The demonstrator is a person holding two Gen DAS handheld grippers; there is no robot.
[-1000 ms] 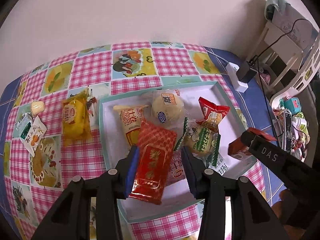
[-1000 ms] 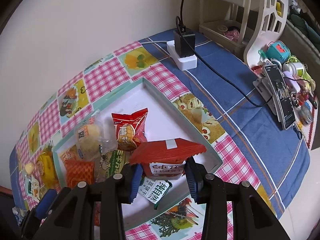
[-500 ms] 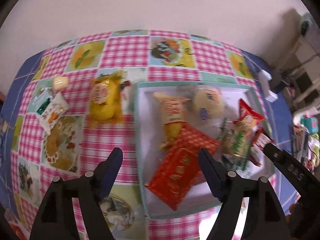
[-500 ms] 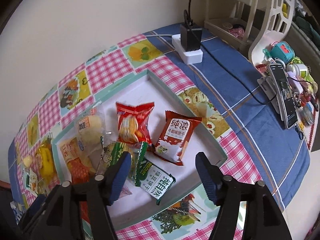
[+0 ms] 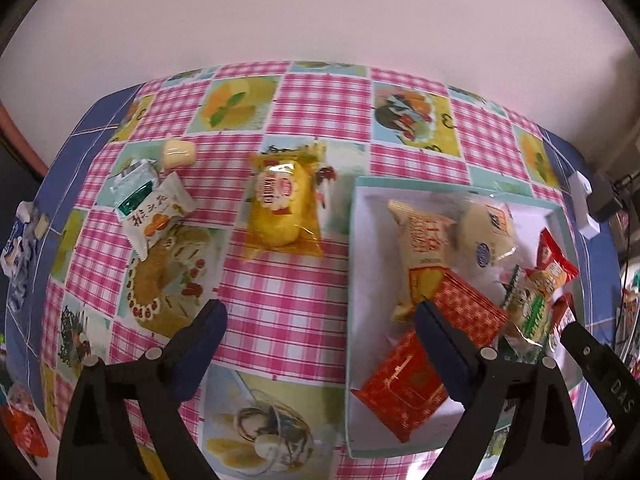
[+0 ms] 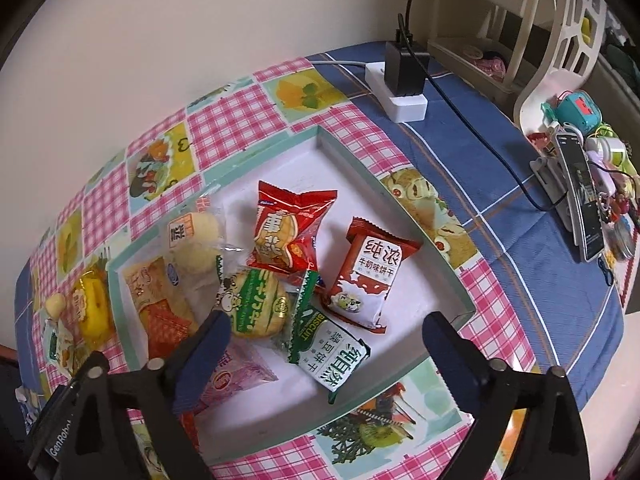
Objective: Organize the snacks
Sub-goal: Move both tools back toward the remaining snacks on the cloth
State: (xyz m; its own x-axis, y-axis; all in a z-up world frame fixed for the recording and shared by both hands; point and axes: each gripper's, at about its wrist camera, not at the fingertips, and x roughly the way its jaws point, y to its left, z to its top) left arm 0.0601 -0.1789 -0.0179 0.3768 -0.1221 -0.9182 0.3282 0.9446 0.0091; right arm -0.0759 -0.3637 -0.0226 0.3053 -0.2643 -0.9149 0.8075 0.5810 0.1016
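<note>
A shallow white tray (image 5: 368, 264) (image 6: 352, 152) with a teal rim holds several snack packets. The red packet (image 5: 404, 388) lies at its near edge, a brown milk-biscuit packet (image 6: 370, 276) near its right side. My left gripper (image 5: 320, 328) hangs over the tablecloth just left of the tray, jaws opening, nothing between them. My right gripper (image 6: 326, 338) hovers above the tray, jaws opening; a green-white biscuit packet (image 6: 328, 350) lies on the tray floor below the gap, untouched. On the cloth lie a yellow cake packet (image 5: 282, 208), a white-orange packet (image 5: 154, 212) and a small pale sweet (image 5: 178, 153).
A white power strip with a black charger (image 6: 404, 80) and its cable sit on the blue cloth at the back right. A phone on a stand (image 6: 580, 196) and small toys crowd the right edge. More wrappers (image 5: 20, 240) lie at the far left.
Both grippers opened wide. The left let go of the red packet in the tray and moved left over the cloth. The right dropped the brown milk-biscuit packet into the tray.
</note>
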